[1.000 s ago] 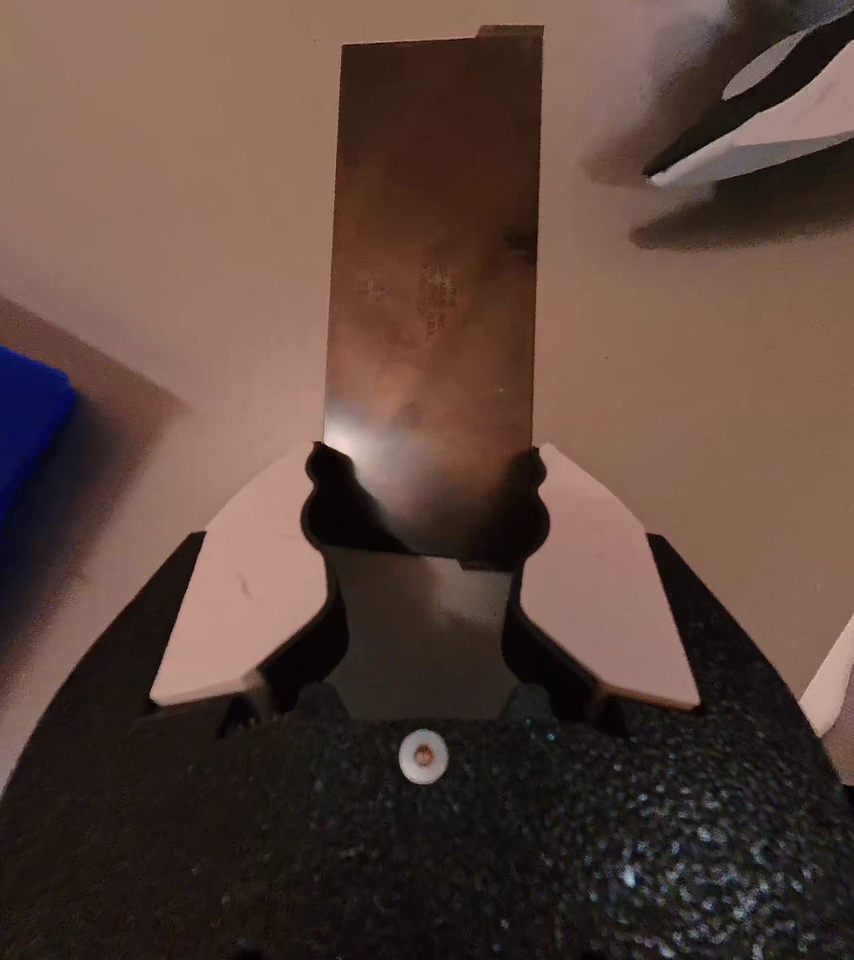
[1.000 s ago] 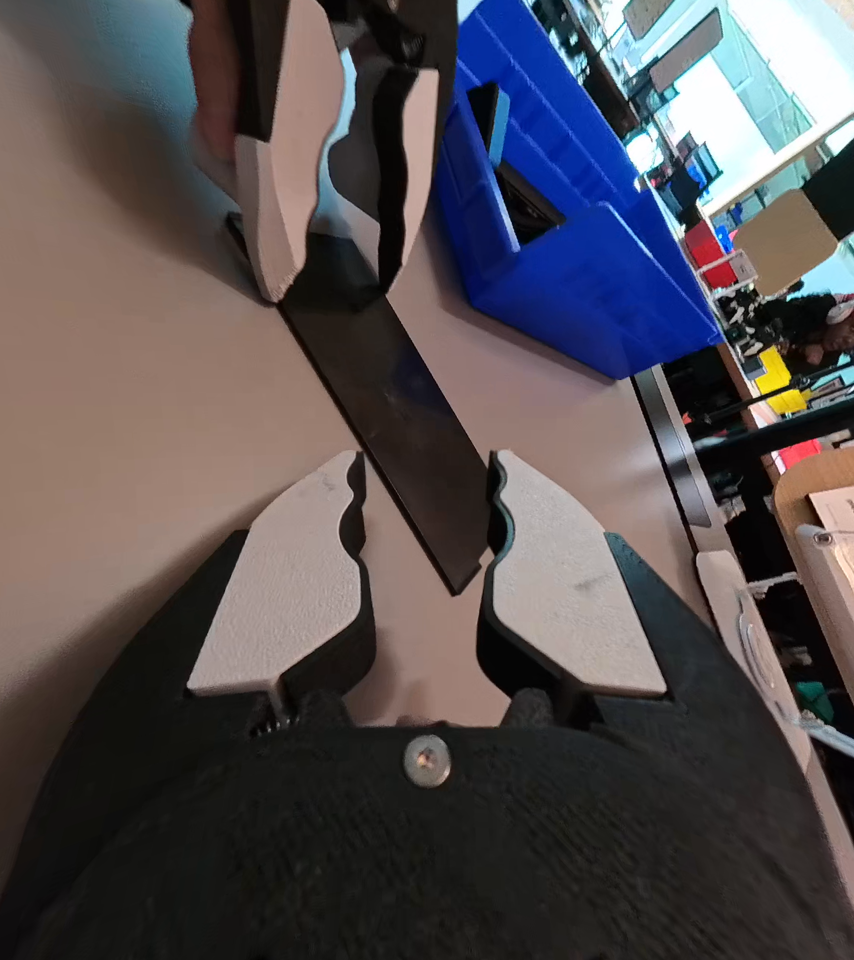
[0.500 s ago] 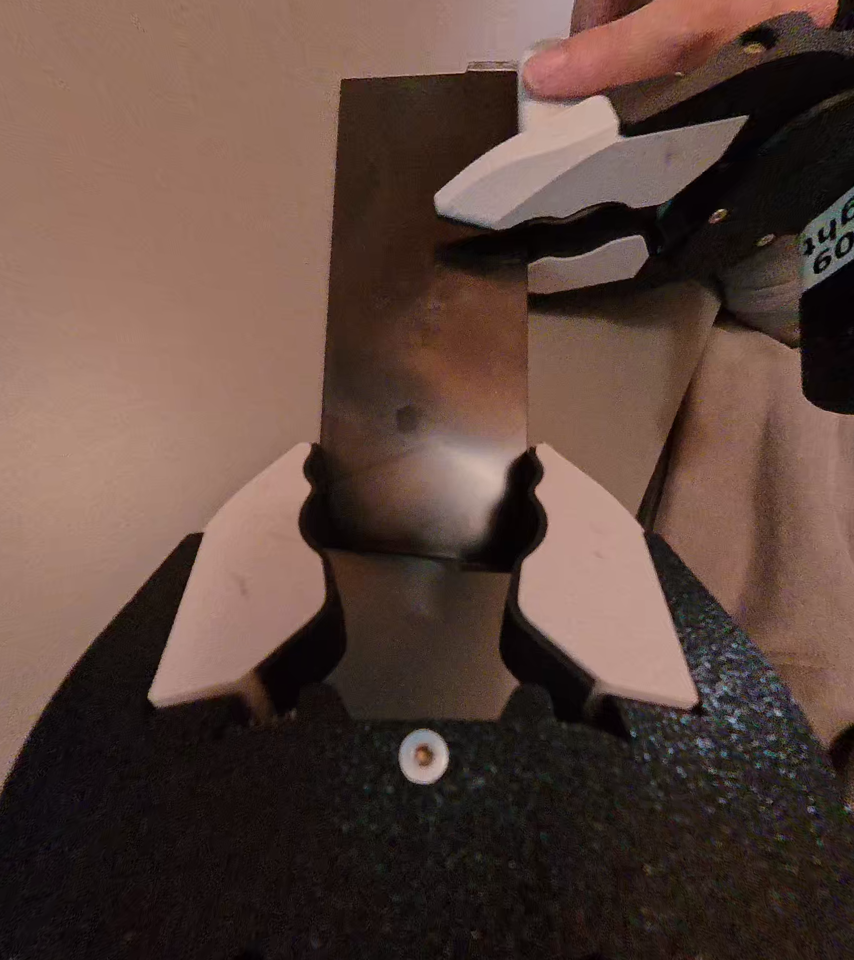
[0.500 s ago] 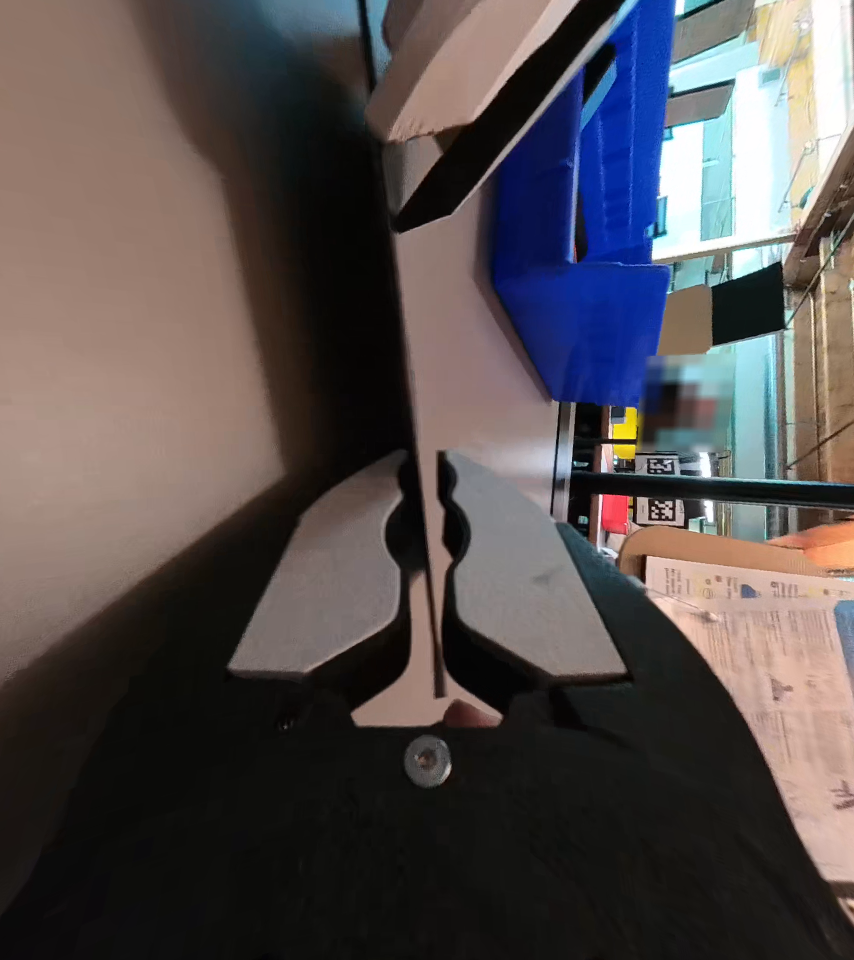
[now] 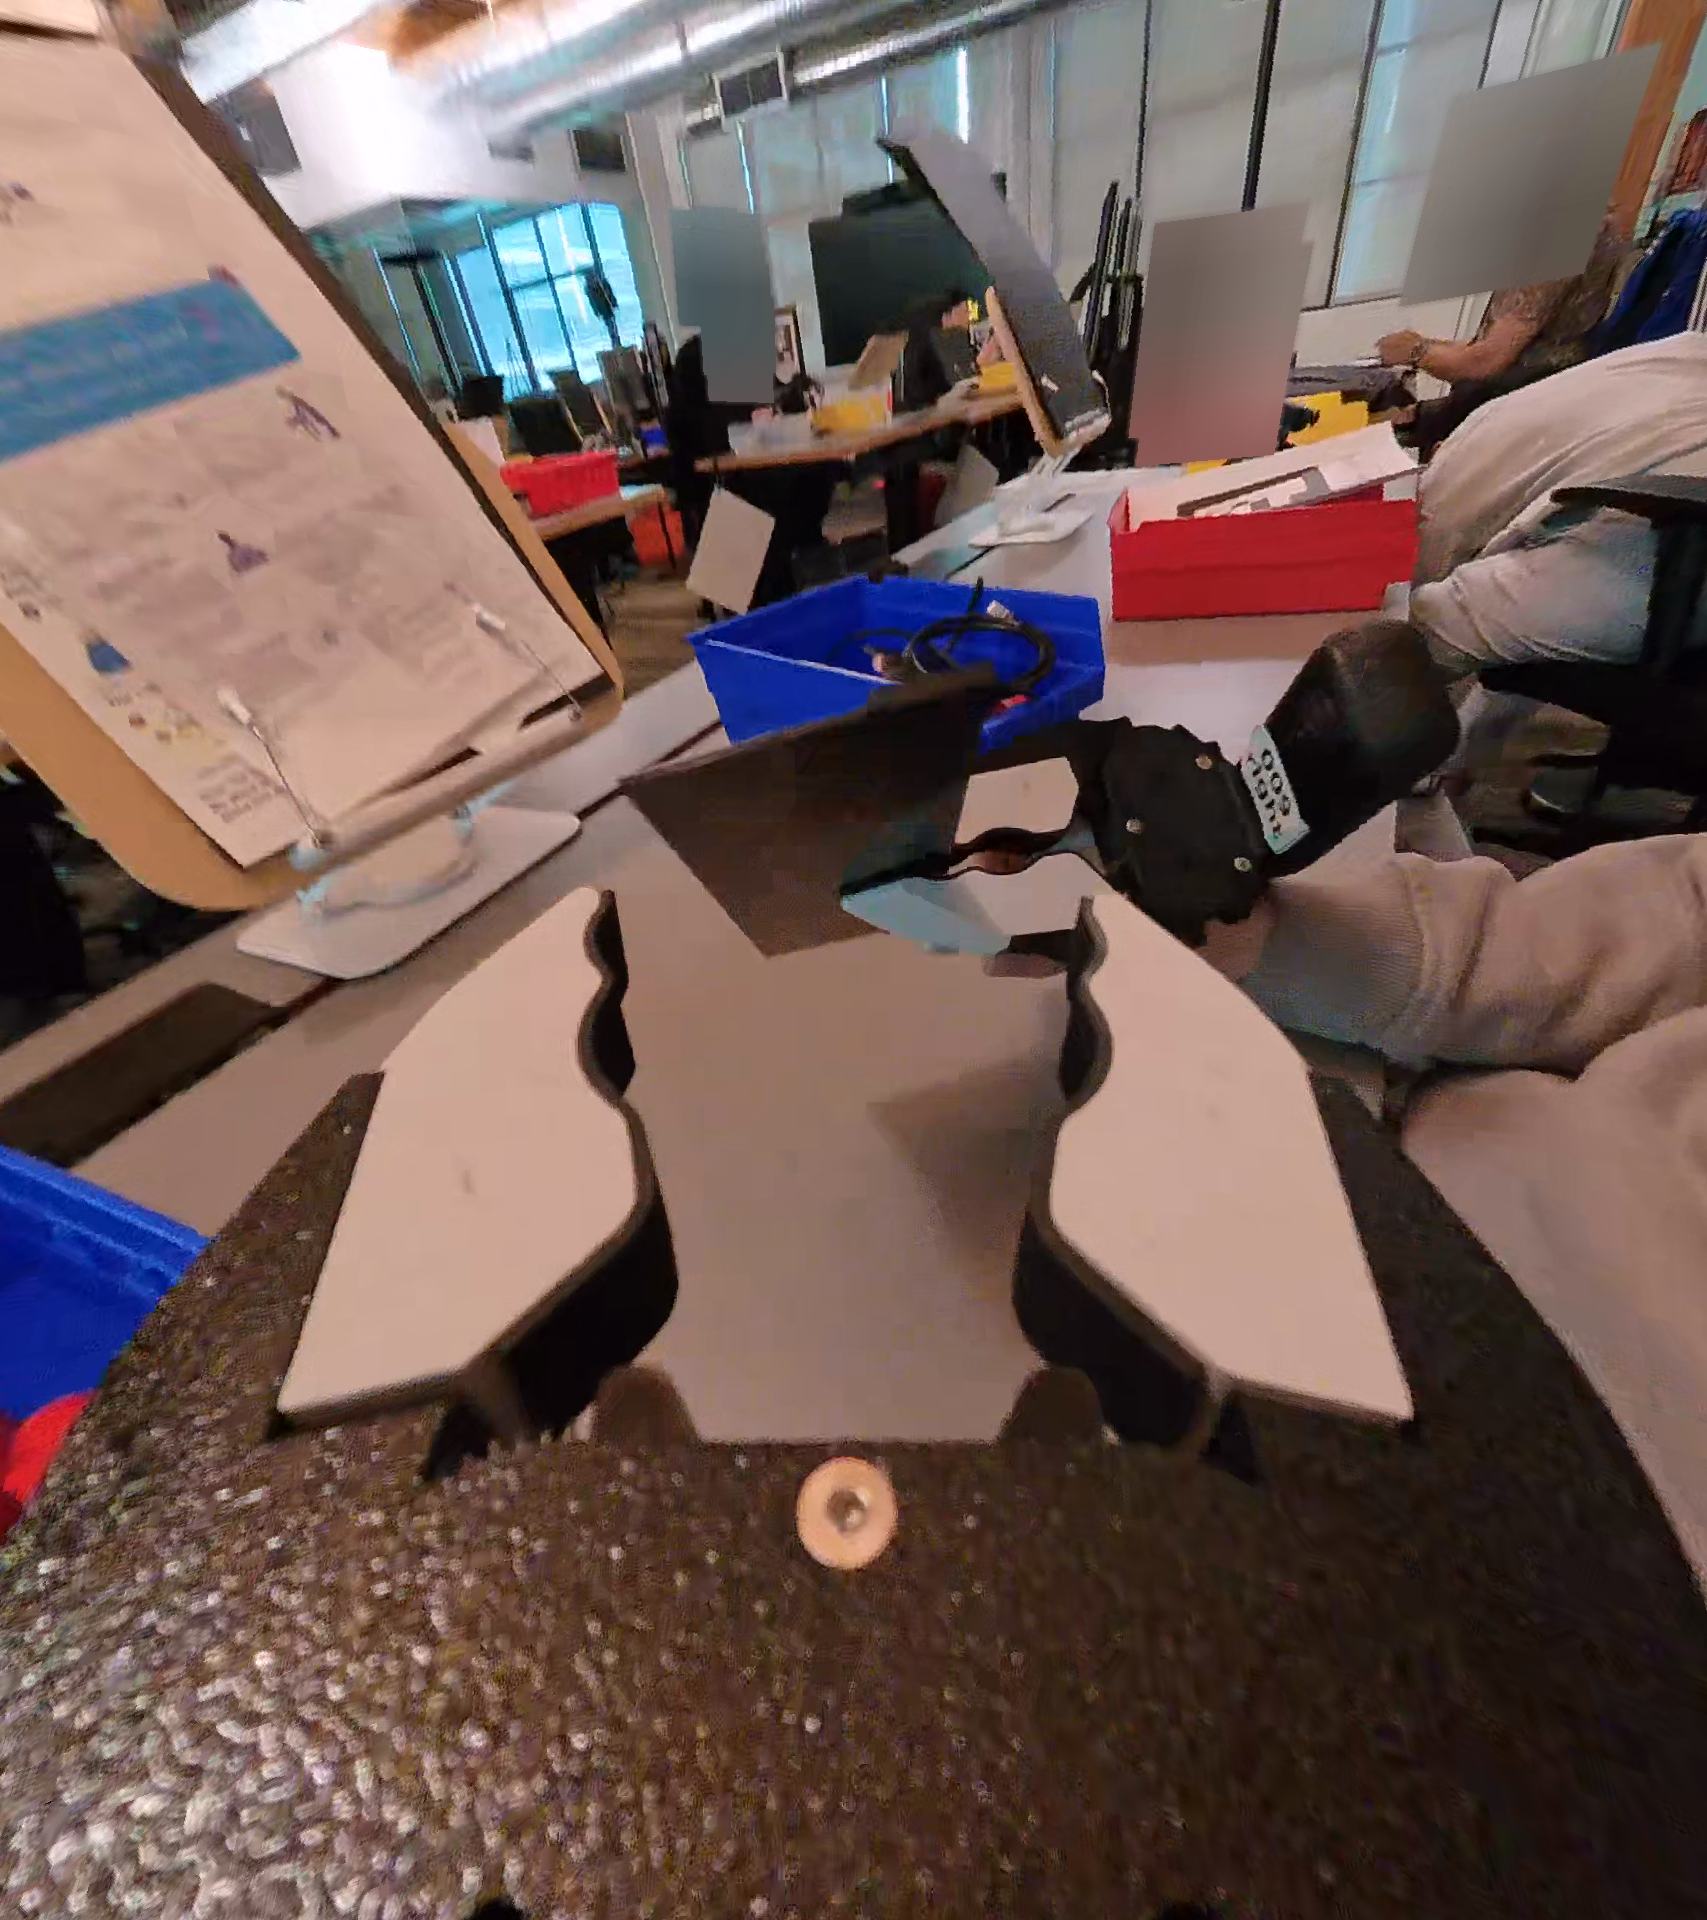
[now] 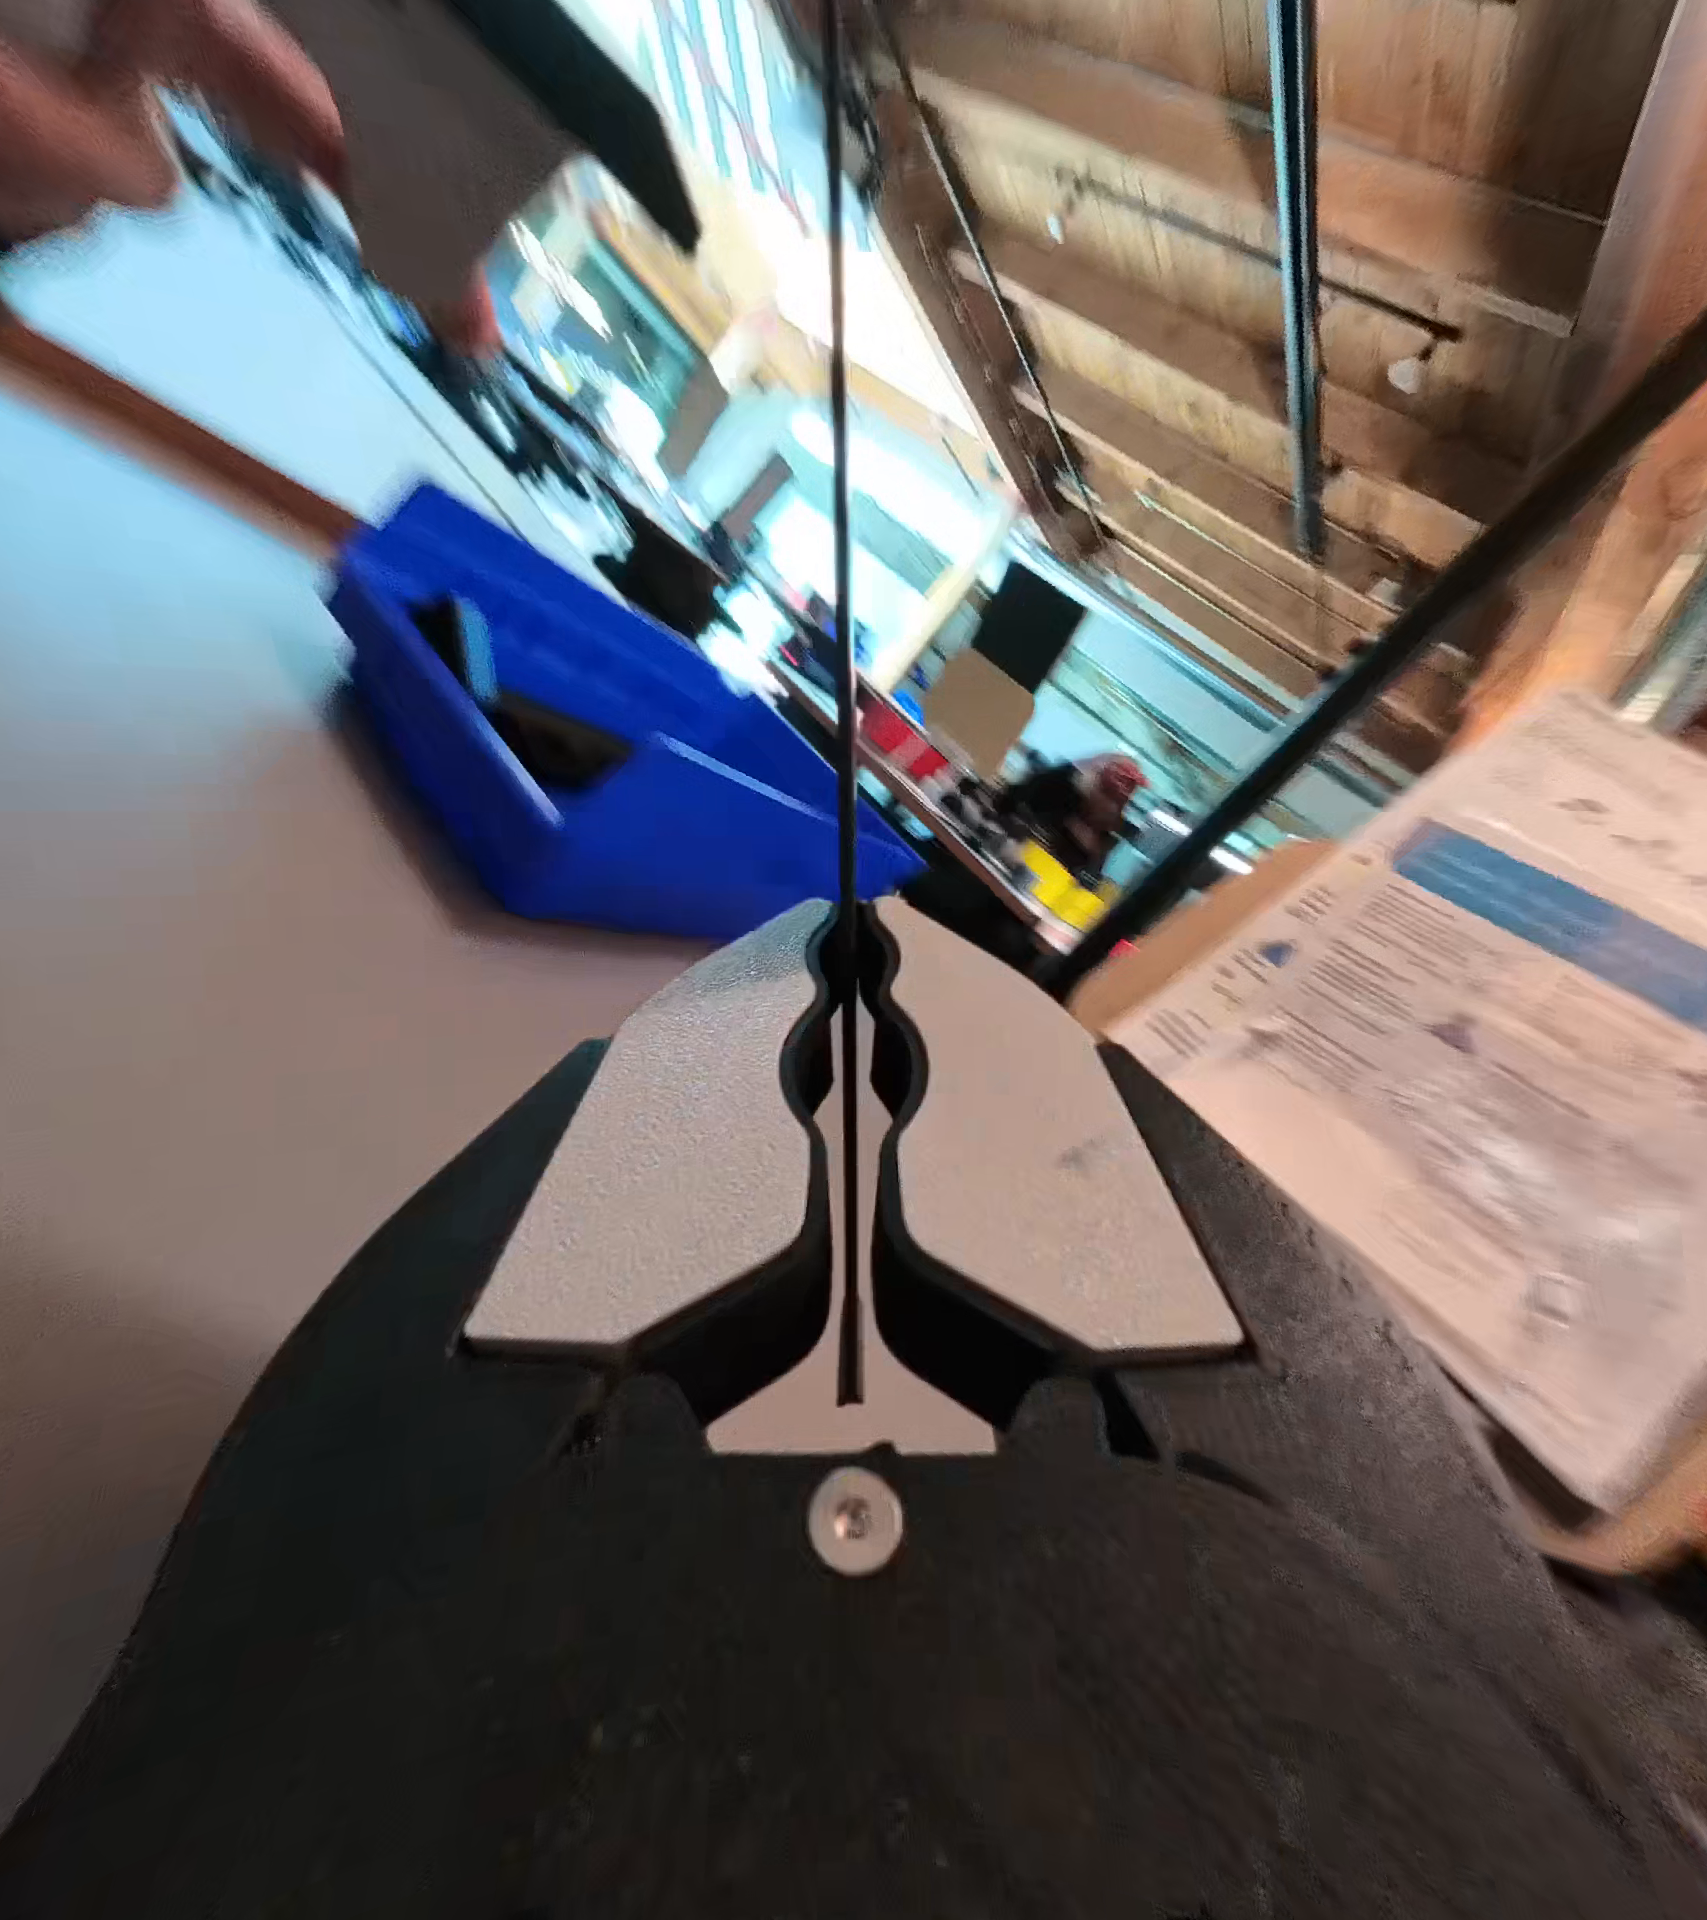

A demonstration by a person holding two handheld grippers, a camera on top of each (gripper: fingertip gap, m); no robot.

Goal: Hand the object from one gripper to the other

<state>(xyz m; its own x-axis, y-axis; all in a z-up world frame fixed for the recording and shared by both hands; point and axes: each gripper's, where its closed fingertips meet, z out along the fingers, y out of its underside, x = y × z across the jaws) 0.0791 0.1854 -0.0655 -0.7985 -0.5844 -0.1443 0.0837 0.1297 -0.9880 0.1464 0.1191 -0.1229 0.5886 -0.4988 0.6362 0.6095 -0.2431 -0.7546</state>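
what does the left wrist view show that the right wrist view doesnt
Only the left wrist view shows the flat face of the dark plate, the open, empty left gripper, the right gripper from outside, a red bin and a blue bin of cables.

Only the right wrist view shows the plate edge-on as a thin line, clamped between the right gripper's fingers, with wooden ceiling beams above.

Both show the plate in the right gripper, the table and the instruction sheet stand.
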